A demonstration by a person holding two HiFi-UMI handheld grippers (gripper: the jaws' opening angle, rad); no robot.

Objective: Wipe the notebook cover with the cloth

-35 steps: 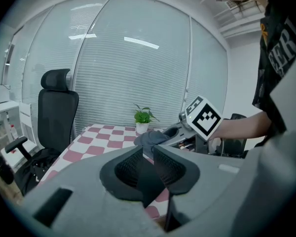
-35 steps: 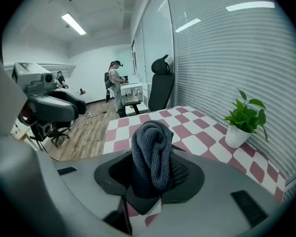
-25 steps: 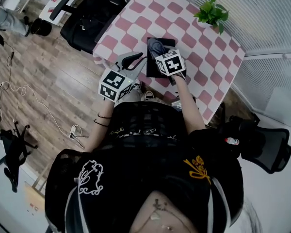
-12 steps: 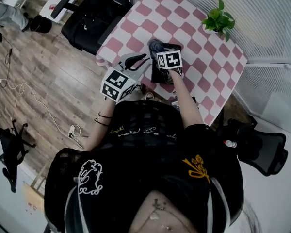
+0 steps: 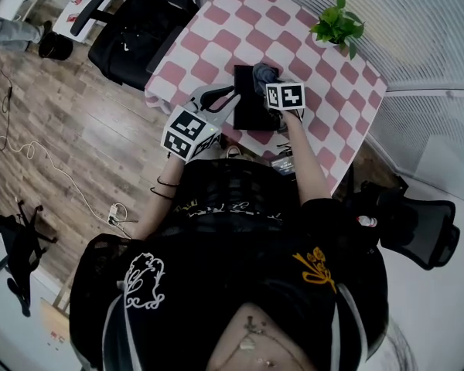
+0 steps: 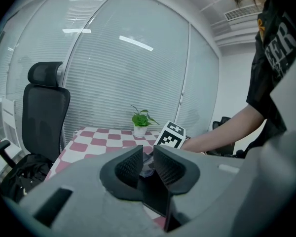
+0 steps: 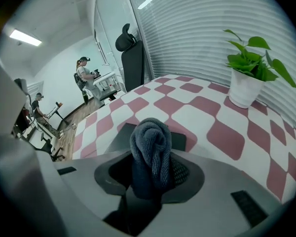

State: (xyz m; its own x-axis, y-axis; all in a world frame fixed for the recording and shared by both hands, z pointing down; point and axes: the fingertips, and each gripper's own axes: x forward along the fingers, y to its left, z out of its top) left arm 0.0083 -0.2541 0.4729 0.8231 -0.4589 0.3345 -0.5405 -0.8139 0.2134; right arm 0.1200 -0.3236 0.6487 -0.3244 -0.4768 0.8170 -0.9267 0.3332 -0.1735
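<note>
**Right claw** (image 5: pixel 269 80) (image 7: pixel 150 171) – closed on the cloth (image 7: pixel 151 144). The cloth is a dark grey knit, bunched into a roll that stands up out of the jaws and past their tips. In the head view the cloth (image 5: pixel 264 73) sits at the claw's tip, over the far right corner of the notebook (image 5: pixel 249 99).

**Notebook** (image 7: pixel 119 132) – black cover, lying flat on the worktop (image 7: pixel 202 120) directly beneath and just ahead of my right claw. Its far edge shows on both sides of the cloth roll.

**Left claw** (image 5: pixel 221 99) (image 6: pixel 147 163) – jaws a narrow gap apart, with nothing clamped between the pads. It is just beside the notebook's left edge. A dark strip of the cover shows below the gap, and I cannot tell whether claw and cover touch. Straight ahead of this claw stands the right claw's marker cube (image 6: pixel 169 136).

**Worktop** (image 5: pixel 216 41) – pink-and-white chequered surface.

**Potted plant** (image 5: pixel 336 23) (image 7: pixel 247 80) (image 6: pixel 140 123) – green leaves in a white pot, upright. It is well ahead of my right claw and off to its right, at the worktop's far edge.

**Office chair** (image 5: pixel 131 37) (image 6: pixel 44 115) – black, on the floor to the left of my left claw.
</note>
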